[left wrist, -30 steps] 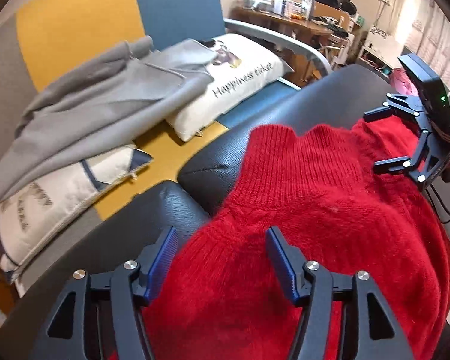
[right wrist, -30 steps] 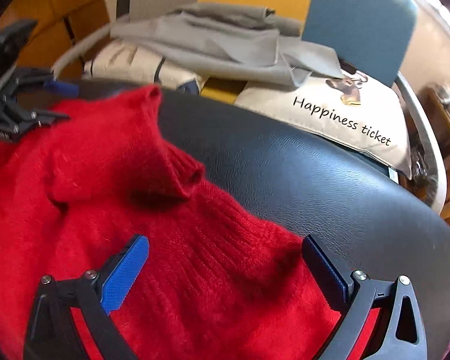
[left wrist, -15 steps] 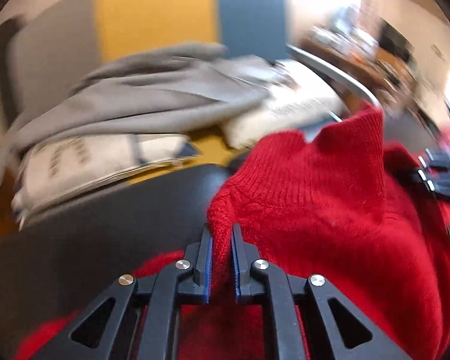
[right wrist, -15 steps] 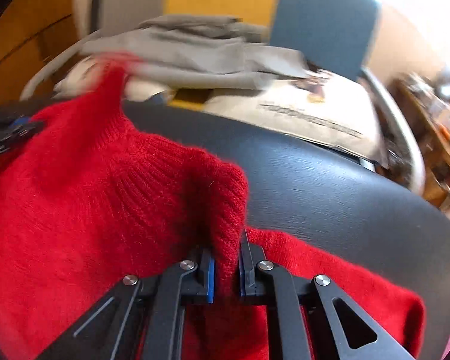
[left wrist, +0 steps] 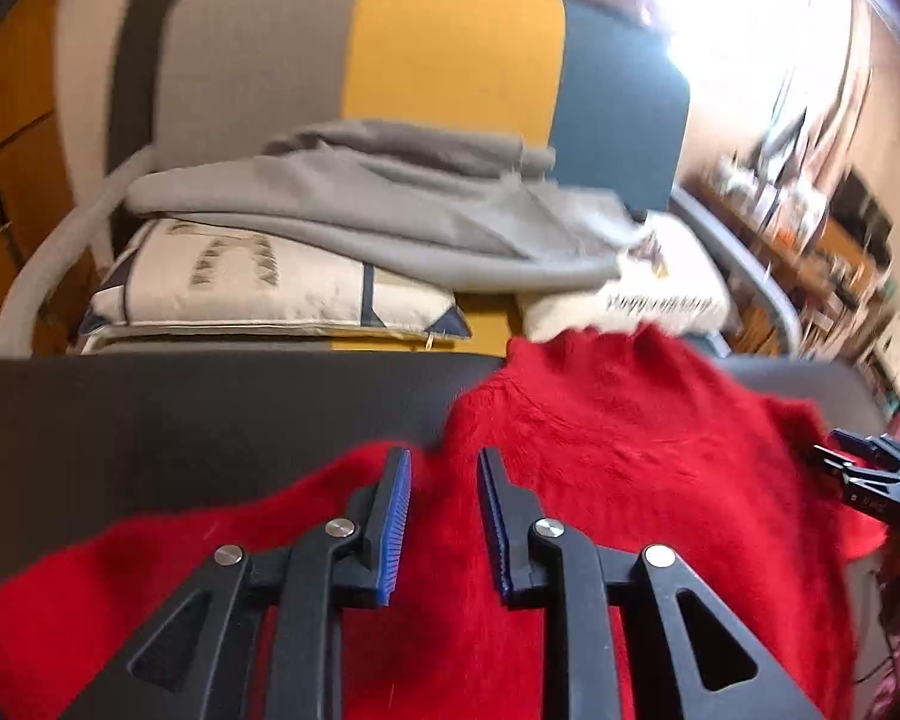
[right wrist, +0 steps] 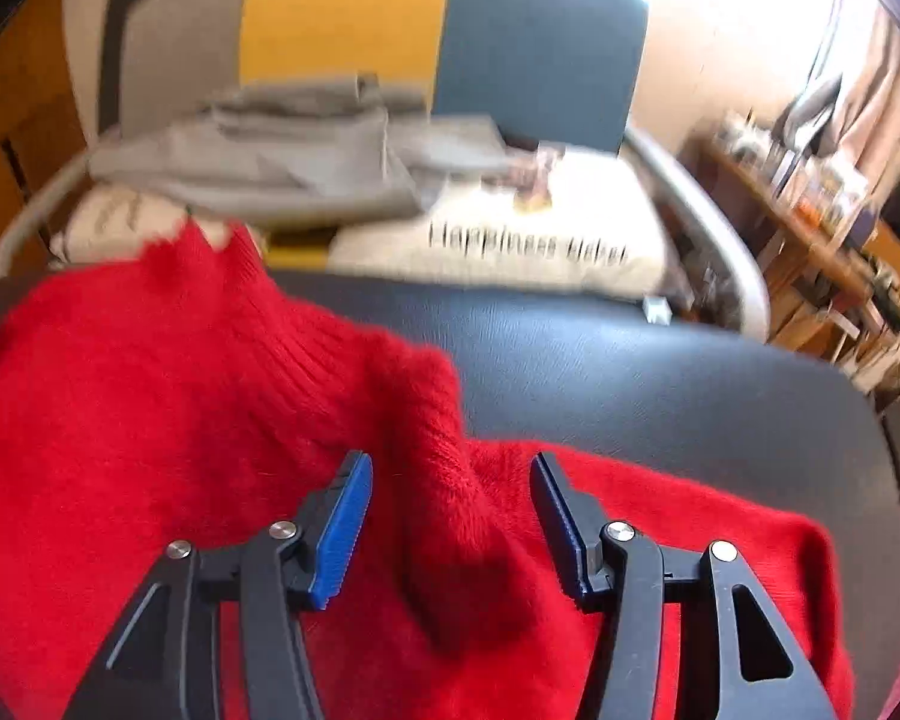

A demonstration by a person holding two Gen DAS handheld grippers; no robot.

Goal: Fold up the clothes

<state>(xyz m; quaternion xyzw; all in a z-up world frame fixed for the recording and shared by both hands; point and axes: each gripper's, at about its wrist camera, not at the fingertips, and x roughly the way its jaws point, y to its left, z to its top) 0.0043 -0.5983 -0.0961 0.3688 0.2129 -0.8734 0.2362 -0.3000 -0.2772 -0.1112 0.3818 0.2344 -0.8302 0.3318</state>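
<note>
A fuzzy red sweater (left wrist: 618,438) lies spread on a black leather surface (left wrist: 198,414), its ribbed collar toward the far edge. My left gripper (left wrist: 444,462) hovers over its left shoulder, open by a narrow gap, with red knit beneath the fingers. In the right wrist view the same sweater (right wrist: 150,396) fills the lower left. My right gripper (right wrist: 450,468) stands open wide, and a raised ridge of knit runs loosely between its fingers. The right gripper (left wrist: 864,474) also shows at the sweater's right edge in the left wrist view.
Beyond the leather surface (right wrist: 660,378) a grey garment (left wrist: 390,222) is draped over two printed pillows (left wrist: 258,282) on a grey, yellow and blue seat. A lettered pillow (right wrist: 528,240) lies to the right. A cluttered wooden desk (right wrist: 810,228) stands far right.
Both grippers were shut on pinches of the sweater half a second ago and have since opened, letting the knit go. The lifted shoulders have dropped back toward the leather surface.
</note>
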